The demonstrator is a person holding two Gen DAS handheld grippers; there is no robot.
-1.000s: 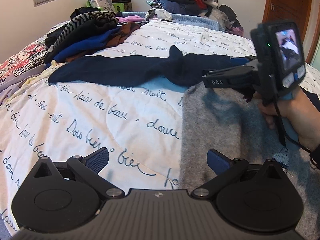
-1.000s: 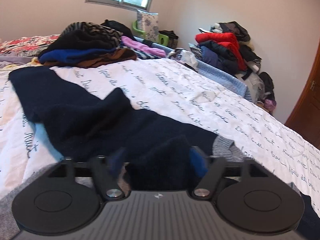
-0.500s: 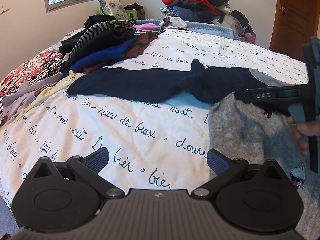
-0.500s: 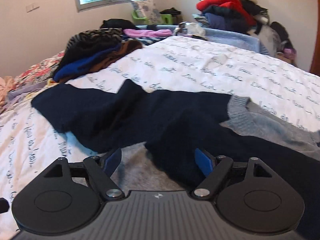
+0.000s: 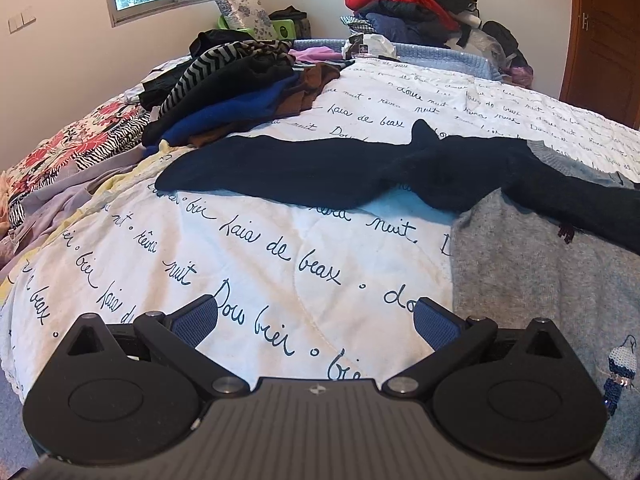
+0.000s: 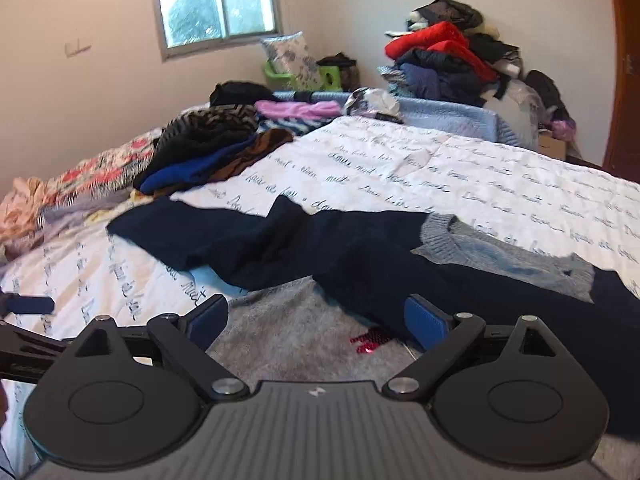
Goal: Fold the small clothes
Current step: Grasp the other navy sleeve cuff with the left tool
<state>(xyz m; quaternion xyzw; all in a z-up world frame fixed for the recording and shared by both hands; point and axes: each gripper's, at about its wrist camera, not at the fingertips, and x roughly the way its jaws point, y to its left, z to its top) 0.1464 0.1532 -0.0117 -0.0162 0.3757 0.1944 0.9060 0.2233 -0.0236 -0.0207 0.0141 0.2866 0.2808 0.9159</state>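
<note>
A grey knit sweater (image 5: 532,276) (image 6: 304,320) with dark navy sleeves lies flat on the white bed cover (image 5: 280,248). One navy sleeve (image 5: 304,168) (image 6: 224,240) stretches out to the left; the other (image 6: 480,292) lies folded across the grey body. My left gripper (image 5: 316,324) is open above bare cover, left of the sweater's edge. My right gripper (image 6: 316,316) hangs over the grey body, jaws opening wide, with nothing pinched between them. The left gripper's blue fingertip (image 6: 28,305) shows at the far left of the right wrist view.
A heap of folded dark, blue and brown clothes (image 5: 240,96) (image 6: 208,148) sits at the back left of the bed. Another pile with a red jacket (image 5: 404,0) (image 6: 440,52) rises behind the bed. A wooden door (image 5: 604,32) stands at the right.
My right gripper let go of the navy sleeve, which now lies across the grey body, then drew back and up with its jaws spreading. It has left the left wrist view.
</note>
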